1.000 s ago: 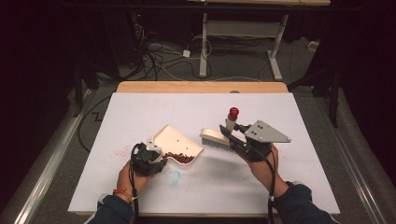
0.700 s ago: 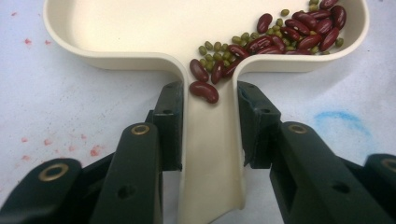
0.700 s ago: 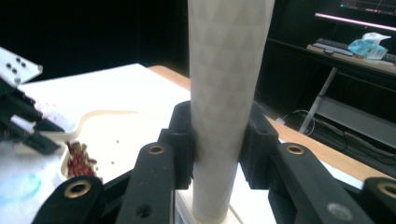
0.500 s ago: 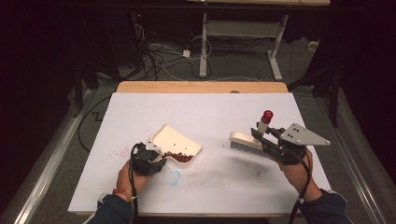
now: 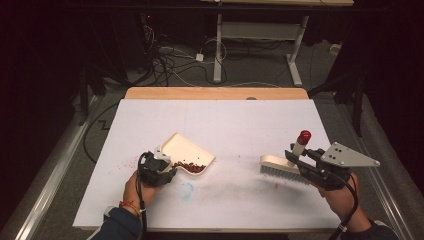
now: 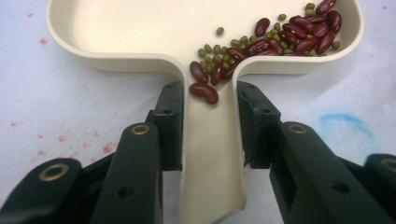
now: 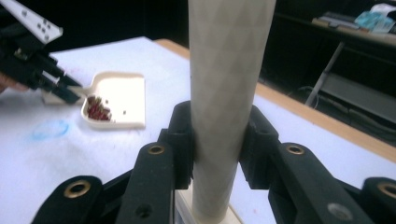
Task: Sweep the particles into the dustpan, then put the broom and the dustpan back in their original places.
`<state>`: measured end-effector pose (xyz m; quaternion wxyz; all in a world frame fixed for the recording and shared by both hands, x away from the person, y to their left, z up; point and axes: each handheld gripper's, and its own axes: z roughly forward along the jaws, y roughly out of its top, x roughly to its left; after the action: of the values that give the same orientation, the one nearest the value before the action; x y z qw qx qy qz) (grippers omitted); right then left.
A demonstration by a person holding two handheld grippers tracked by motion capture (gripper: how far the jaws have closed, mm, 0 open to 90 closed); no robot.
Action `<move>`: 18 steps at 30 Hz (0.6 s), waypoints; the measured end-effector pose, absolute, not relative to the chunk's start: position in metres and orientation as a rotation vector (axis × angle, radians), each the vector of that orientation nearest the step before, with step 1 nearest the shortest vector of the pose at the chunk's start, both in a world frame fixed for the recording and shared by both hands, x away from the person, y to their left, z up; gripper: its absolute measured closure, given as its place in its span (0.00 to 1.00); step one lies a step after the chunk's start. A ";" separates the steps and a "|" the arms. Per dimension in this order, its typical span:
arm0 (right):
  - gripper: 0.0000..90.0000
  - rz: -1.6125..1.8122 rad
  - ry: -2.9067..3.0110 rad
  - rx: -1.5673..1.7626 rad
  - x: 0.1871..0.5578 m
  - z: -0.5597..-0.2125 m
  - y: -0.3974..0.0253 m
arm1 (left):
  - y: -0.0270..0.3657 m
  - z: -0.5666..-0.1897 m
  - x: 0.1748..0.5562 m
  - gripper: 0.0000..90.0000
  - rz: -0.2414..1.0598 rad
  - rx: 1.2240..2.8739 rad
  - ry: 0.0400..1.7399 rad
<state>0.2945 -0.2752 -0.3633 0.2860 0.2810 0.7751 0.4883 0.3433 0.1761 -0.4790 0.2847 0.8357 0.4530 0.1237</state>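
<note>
Cream brush (image 5: 280,166) lies crosswise, handle seemingly upright

A white-covered table (image 5: 220,120) fills the middle of the frame, its wooden edge at the top. A cream dustpan (image 5: 186,152) with beans lies left of centre, a brush (image 5: 280,167) at lower right, a blue smudge (image 5: 186,189) between them lower down.

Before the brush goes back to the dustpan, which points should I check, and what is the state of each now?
1. Left gripper shut on the dustpan handle: ok.
2. Beans rest inside the dustpan: ok.
3. Right gripper shut on the brush handle: ok.
4. Bristles touching the table: cannot tell.
5. Loose beans left on the table: cannot tell.
</note>
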 end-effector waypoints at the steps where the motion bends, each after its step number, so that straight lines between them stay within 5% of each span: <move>1: 0.78 1.299 2.073 0.754 0.293 -0.363 -0.277 | 0.177 -0.479 0.343 0.71 0.337 2.232 1.220; 18: 0.78 1.260 2.236 0.890 0.311 -0.363 -0.304 | 0.209 -0.485 0.346 0.71 0.423 2.060 1.487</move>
<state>0.3115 -0.3041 -0.3630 0.2111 0.3202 0.8045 0.4535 0.3458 0.2090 -0.4852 0.2795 0.7680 0.5543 0.1577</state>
